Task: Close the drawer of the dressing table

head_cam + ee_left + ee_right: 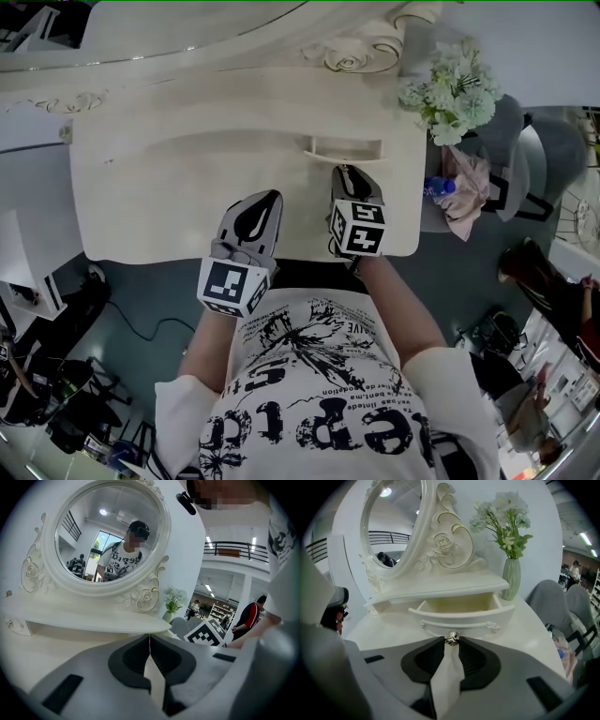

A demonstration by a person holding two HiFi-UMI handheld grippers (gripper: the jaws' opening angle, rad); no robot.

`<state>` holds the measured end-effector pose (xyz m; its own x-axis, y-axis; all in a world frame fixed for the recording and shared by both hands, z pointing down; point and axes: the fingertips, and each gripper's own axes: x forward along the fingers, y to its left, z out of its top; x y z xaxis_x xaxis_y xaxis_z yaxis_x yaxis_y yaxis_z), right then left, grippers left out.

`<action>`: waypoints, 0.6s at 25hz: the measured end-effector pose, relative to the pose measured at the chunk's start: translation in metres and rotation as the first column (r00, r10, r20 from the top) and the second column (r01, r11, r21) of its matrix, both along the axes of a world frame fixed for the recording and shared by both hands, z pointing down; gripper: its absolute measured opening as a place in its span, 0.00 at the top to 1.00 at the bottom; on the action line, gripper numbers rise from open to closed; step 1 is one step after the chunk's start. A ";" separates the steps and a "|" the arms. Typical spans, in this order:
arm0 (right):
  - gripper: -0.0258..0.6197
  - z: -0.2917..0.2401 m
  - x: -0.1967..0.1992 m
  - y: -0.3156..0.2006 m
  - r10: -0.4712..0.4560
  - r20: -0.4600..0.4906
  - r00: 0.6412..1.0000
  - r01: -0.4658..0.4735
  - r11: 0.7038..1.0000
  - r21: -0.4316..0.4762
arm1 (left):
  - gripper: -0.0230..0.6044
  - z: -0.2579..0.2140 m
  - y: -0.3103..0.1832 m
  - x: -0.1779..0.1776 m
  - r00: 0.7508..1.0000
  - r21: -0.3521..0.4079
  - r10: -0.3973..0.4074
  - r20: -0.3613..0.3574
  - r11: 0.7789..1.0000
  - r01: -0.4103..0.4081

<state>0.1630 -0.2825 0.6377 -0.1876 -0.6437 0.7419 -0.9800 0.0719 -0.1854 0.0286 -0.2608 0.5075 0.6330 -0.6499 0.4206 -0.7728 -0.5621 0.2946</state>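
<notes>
While the right gripper (451, 644) clasps the drawer knob (451, 638), push straight toward the far side, without twisting; the left gripper (150, 637) is clenched, empty.

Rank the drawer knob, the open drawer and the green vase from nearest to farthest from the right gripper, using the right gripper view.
1. The knob: centre, between the right gripper jaw tips.
2. The drawer: centre, pulled out, just behind the knob.
3. The vase: farthest, standing back at the right.
</notes>
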 end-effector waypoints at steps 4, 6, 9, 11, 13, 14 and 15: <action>0.80 0.000 0.001 -0.003 0.003 -0.017 1.000 -0.003 1.000 -0.005 | 0.93 0.002 -0.002 -0.005 1.000 -0.005 -0.007 0.004 1.000 0.007; 0.80 0.000 0.003 -0.004 0.000 -0.024 1.000 0.000 1.000 -0.006 | 0.93 0.002 -0.005 -0.006 1.000 -0.003 -0.008 0.006 1.000 0.008; 0.80 0.000 0.004 -0.007 -0.007 -0.027 1.000 0.007 1.000 -0.008 | 0.93 0.002 -0.009 -0.007 1.000 -0.002 -0.008 0.009 1.000 0.008; 0.80 0.000 0.004 -0.011 -0.009 -0.024 1.000 0.009 1.000 -0.008 | 0.93 0.003 -0.010 -0.006 1.000 -0.004 -0.007 0.012 1.000 0.007; 0.80 0.000 0.005 -0.016 -0.008 -0.022 1.000 0.008 1.000 -0.007 | 0.93 0.003 -0.011 -0.005 1.000 -0.007 -0.005 0.014 1.000 0.005; 0.80 0.000 0.006 -0.018 -0.007 -0.020 1.000 0.007 1.000 -0.007 | 0.93 0.003 -0.011 -0.004 1.000 -0.008 -0.005 0.014 1.000 0.005; 0.80 0.001 0.006 -0.021 -0.006 -0.018 1.000 0.006 1.000 -0.005 | 0.93 0.003 -0.011 -0.003 1.000 -0.010 -0.006 0.014 1.000 0.006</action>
<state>0.1691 -0.3032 0.6382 -0.1780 -0.6388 0.7485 -0.9827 0.0766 -0.1683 0.0252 -0.2718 0.5105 0.6229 -0.6492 0.4365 -0.7804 -0.5543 0.2892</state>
